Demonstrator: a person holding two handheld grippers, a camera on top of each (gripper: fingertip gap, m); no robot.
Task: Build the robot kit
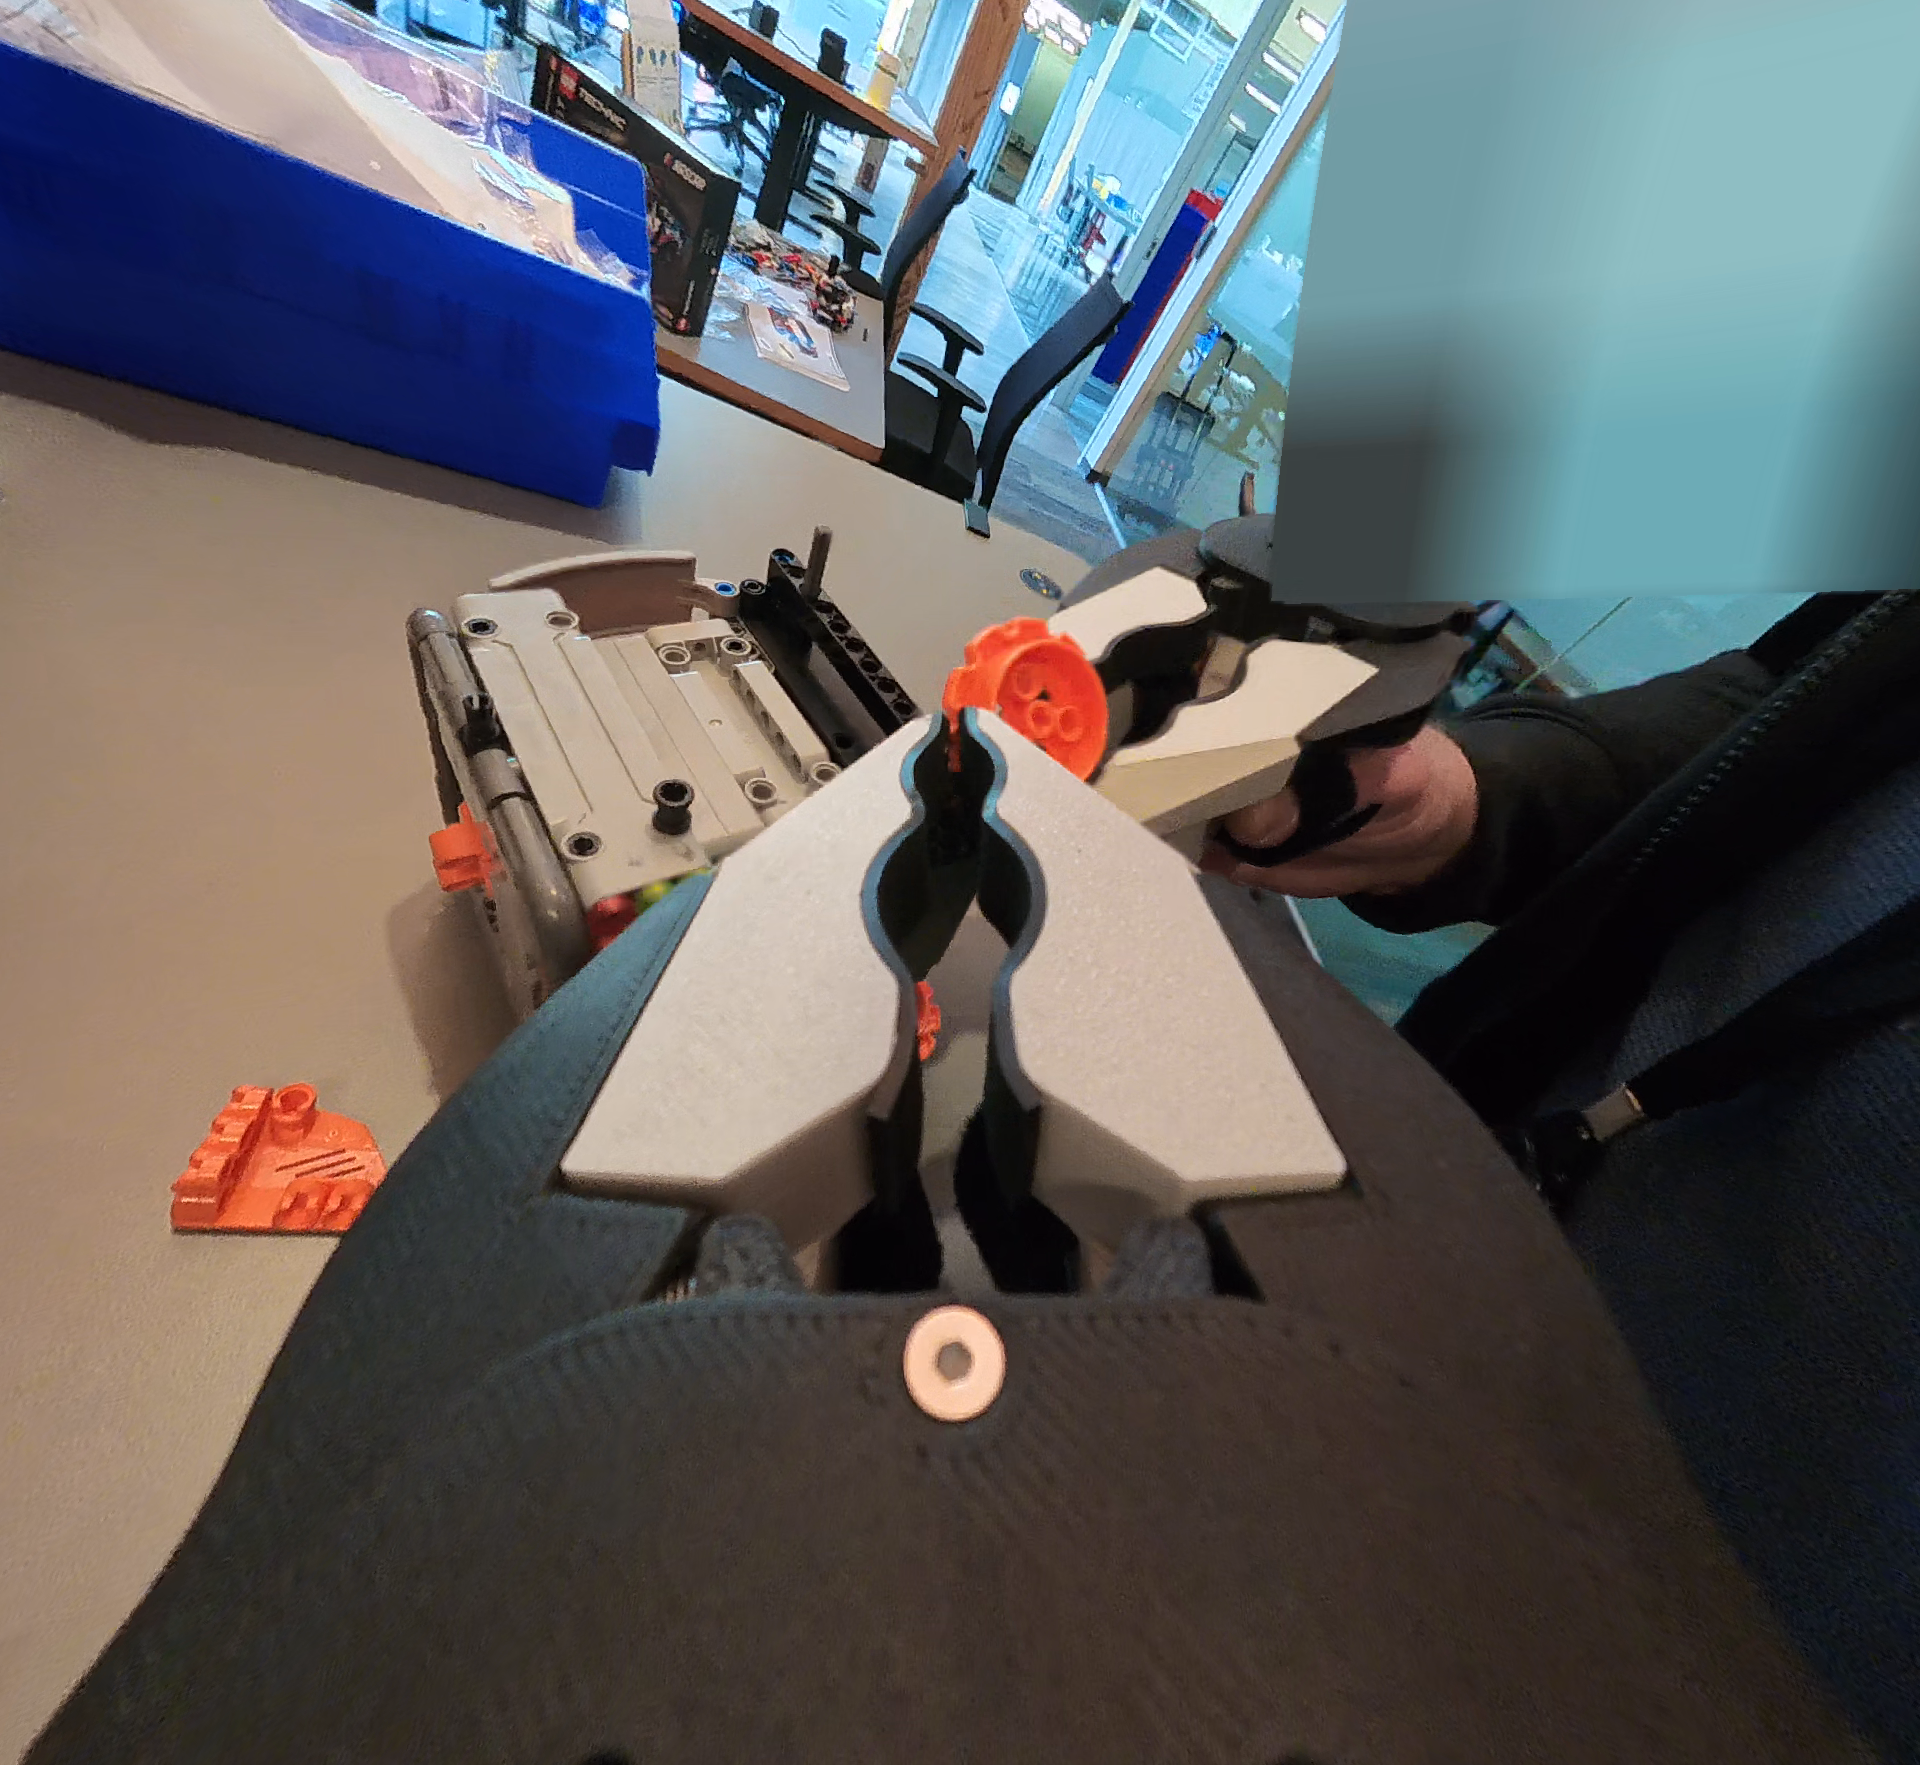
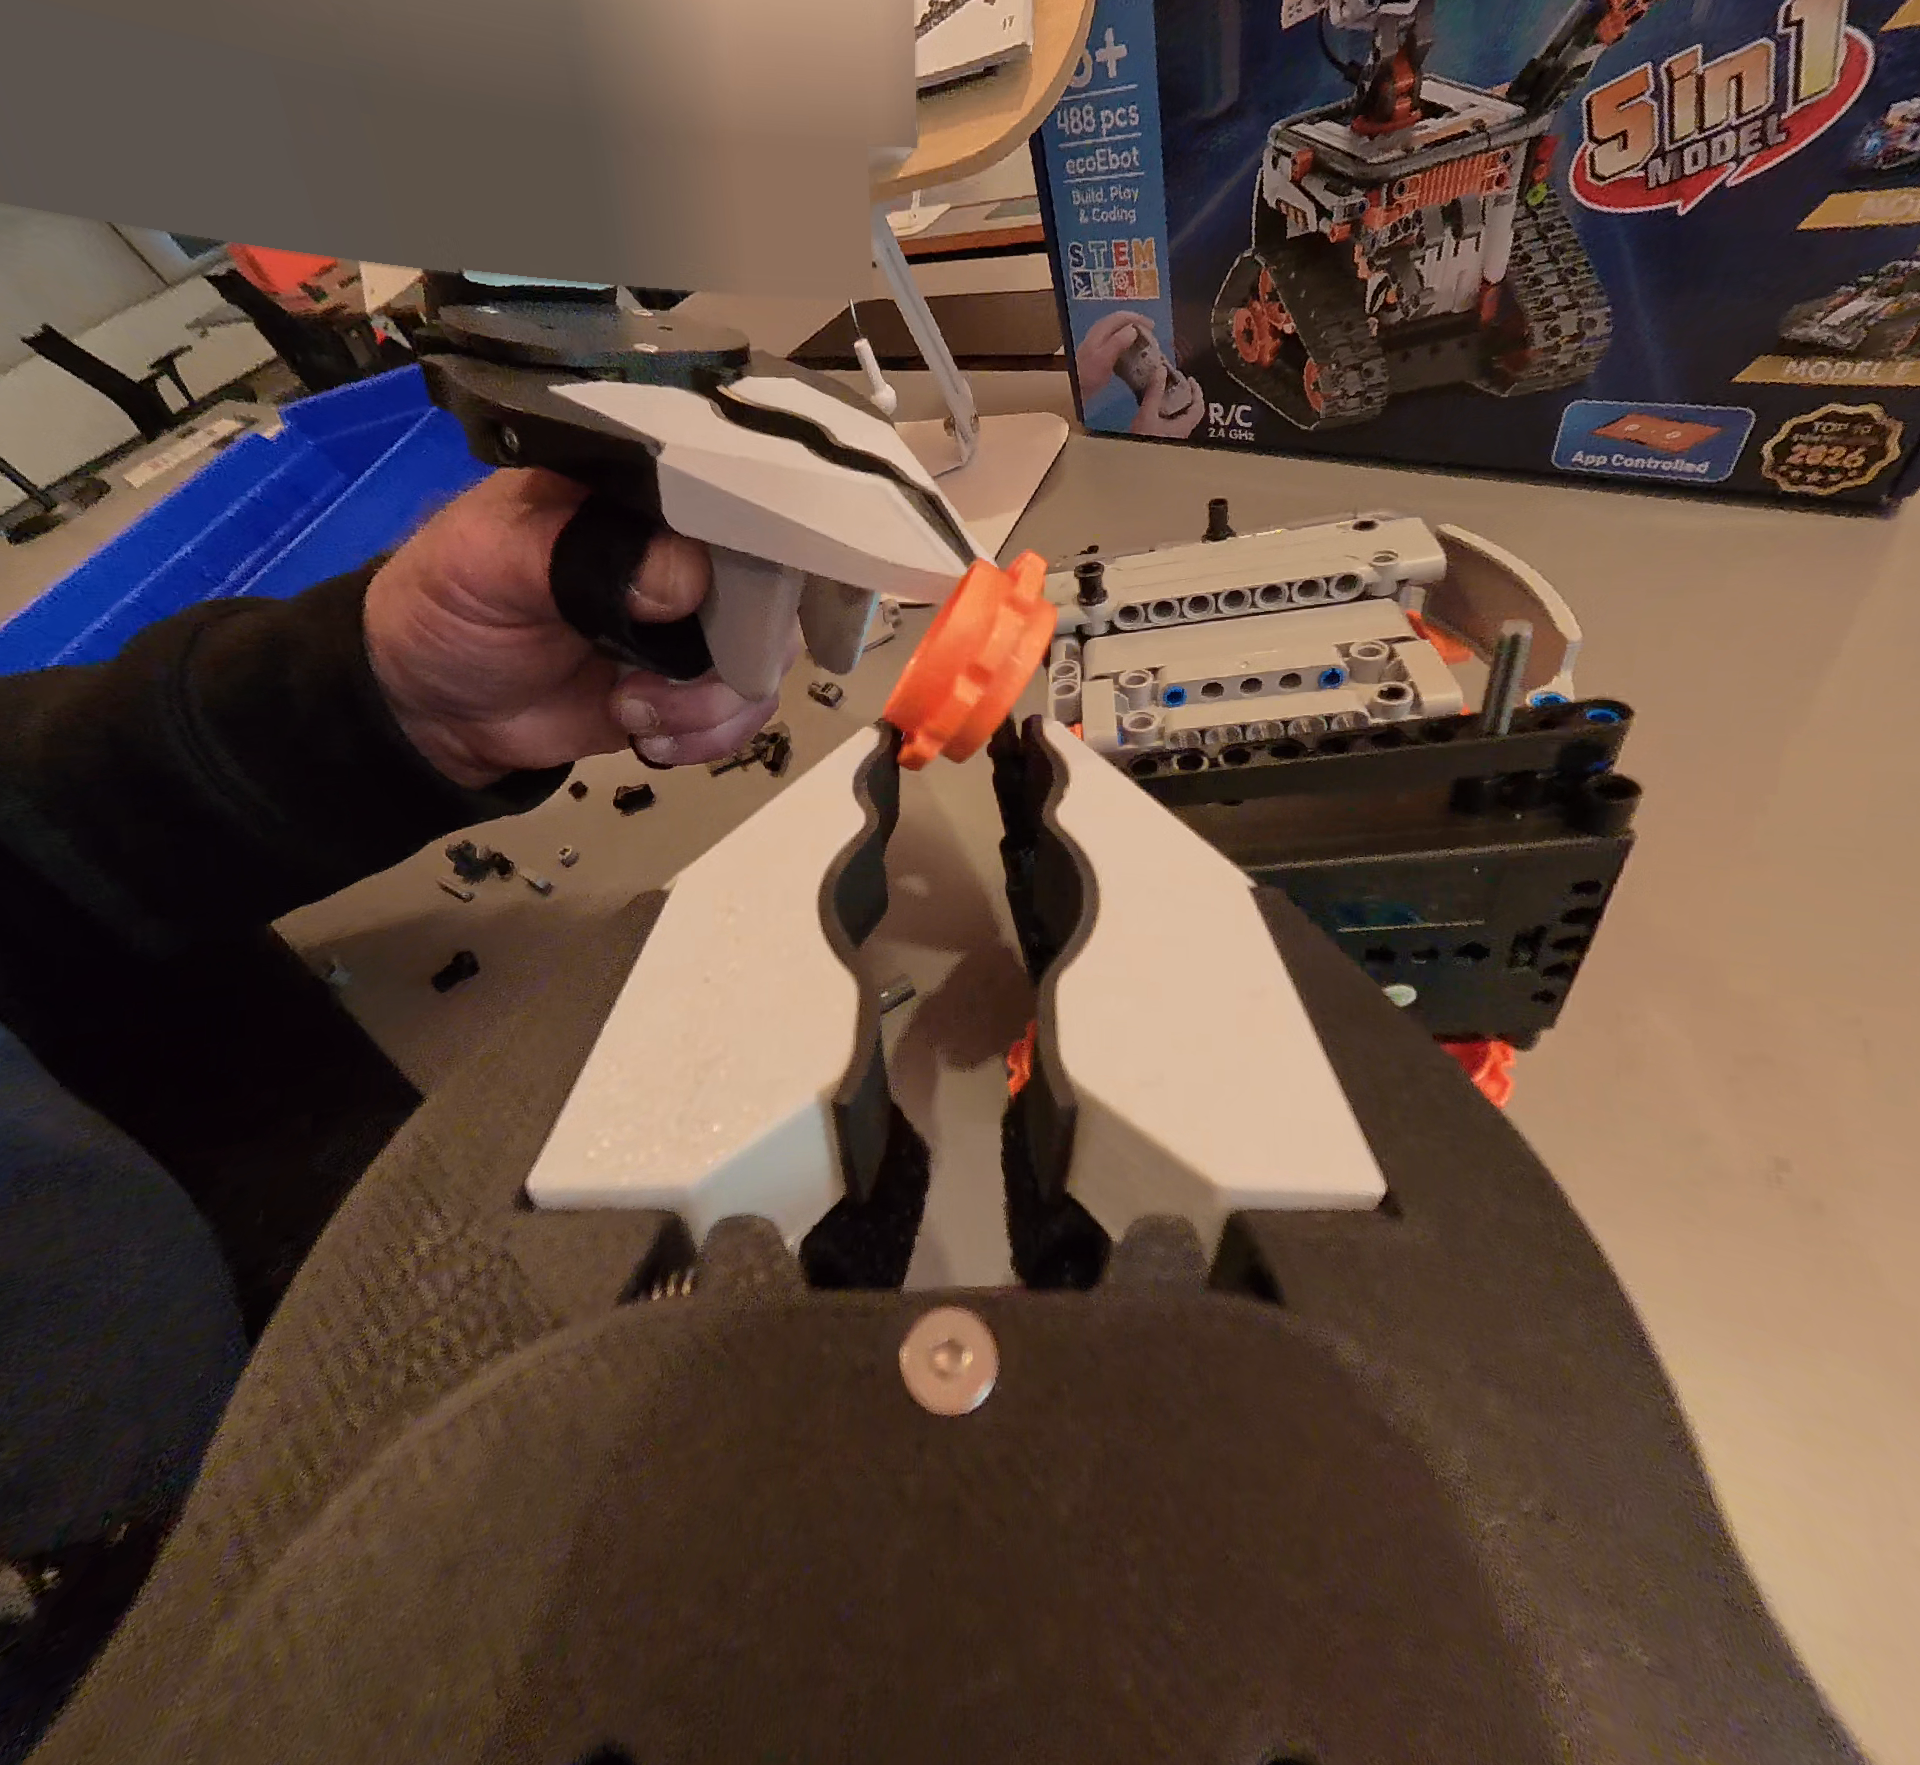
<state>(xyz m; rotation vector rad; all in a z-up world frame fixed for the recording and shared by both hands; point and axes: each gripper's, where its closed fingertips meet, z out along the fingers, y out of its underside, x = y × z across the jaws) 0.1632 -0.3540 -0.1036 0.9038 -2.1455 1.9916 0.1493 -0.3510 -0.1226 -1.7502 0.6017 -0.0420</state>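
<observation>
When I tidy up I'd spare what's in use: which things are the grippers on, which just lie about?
In use: orange wheel, pinched by left gripper, at right gripper's tips.
Lying about: grey model, orange plate, blue bin, box, black bits.

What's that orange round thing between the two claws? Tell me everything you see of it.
The orange round plastic wheel piece is a notched disc, one face recessed with small round holes. Held tilted above the grey table. The left claw pinches its rim; the right claw's spread tips flank its other edge, grip unclear.
</observation>
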